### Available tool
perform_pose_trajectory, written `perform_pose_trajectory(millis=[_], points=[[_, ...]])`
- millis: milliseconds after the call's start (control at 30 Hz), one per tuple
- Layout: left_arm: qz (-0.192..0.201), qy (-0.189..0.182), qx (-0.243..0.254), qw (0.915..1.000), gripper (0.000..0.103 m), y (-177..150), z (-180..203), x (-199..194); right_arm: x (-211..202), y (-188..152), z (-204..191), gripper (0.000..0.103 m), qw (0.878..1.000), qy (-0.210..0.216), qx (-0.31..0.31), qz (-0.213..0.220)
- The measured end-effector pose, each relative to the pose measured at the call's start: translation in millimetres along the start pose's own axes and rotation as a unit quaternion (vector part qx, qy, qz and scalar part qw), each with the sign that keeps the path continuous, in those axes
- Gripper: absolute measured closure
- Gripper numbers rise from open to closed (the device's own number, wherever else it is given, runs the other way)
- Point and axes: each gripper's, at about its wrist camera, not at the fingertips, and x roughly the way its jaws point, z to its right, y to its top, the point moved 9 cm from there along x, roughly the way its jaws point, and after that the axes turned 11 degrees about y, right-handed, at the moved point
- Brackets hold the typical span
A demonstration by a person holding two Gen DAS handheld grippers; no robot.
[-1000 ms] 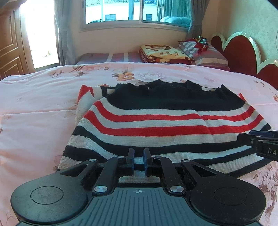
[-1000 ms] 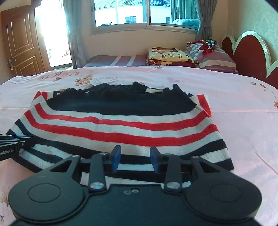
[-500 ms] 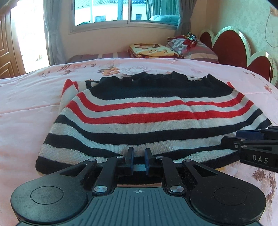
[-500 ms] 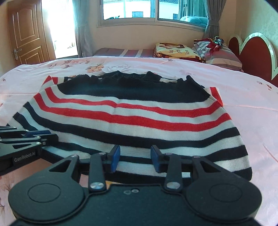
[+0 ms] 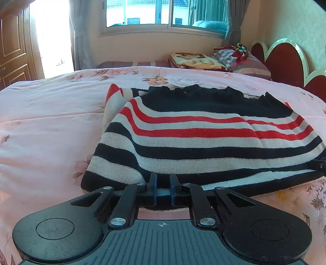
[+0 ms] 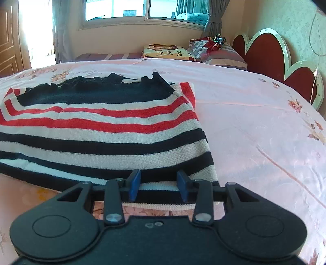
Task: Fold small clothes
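A small knit sweater [image 5: 203, 130] with black, white and red stripes lies on the pink floral bedspread [image 5: 51, 122]; its sleeves are folded in. My left gripper [image 5: 163, 188] is at the sweater's near hem, towards its left side; its jaws stand a narrow gap apart with the hem between them. My right gripper [image 6: 159, 186] is at the near right corner of the sweater [image 6: 101, 126]; its jaws are apart with the hem between them. The right gripper's tip shows at the right edge of the left wrist view [image 5: 319, 163].
Folded blankets [image 5: 195, 61] and a striped pillow [image 5: 244, 63] lie at the far side of the bed. A red headboard [image 6: 264, 55] stands on the right. A window [image 5: 163, 12] and a wooden door [image 5: 12, 46] are behind. Bare bedspread [image 6: 264, 132] extends right of the sweater.
Both grippers have moved apart along the hem: the left one leftward, the right one to the right corner. The right jaws have opened wider. The left gripper has left the right view.
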Motion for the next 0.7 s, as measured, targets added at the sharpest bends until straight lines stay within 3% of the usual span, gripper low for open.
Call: perform_pose_trajectory(millis=[67, 167, 333, 400, 467, 567, 700], points=[[-0.01, -0.006, -0.011, 0.9999, 0.09, 2.3, -1.9, -2.0, -5.9, 5.6, 0.6, 0.061, 1.0, 0.003, 0.012, 0.018], [-0.019, -0.01, -0.031, 0.9993, 0.09, 3.2, -7.5, -1.2, 5.9, -2.4, 7.3, 0.06, 1.0, -0.01, 0.008, -0.006], [0.006, -0.001, -0.015, 0.9999, 0.09, 7.5, -9.2, -6.4, -6.3, 8.6, 4.3, 0.06, 0.999, -0.003, 0.03, 0.024], [-0.002, -0.001, -0.017, 0.9999, 0.09, 6.7, -13.7, 2.2, 6.4, 1.8, 7.1, 0.059, 1.0, -0.008, 0.02, -0.01], [-0.018, -0.018, -0.045, 0.9987, 0.09, 5.0, -21.8, 11.6, 7.5, 1.9, 8.0, 0.058, 1.0, -0.004, 0.018, -0.013], [-0.028, -0.021, -0.054, 0.998, 0.09, 6.5, -23.5, 8.5, -2.8, 10.5, 10.1, 0.058, 0.999, 0.005, 0.036, 0.009], [-0.01, -0.013, -0.049, 0.9987, 0.09, 20.5, -19.4, 4.2, -0.6, 25.7, 10.5, 0.056, 0.999, 0.007, 0.035, 0.02]])
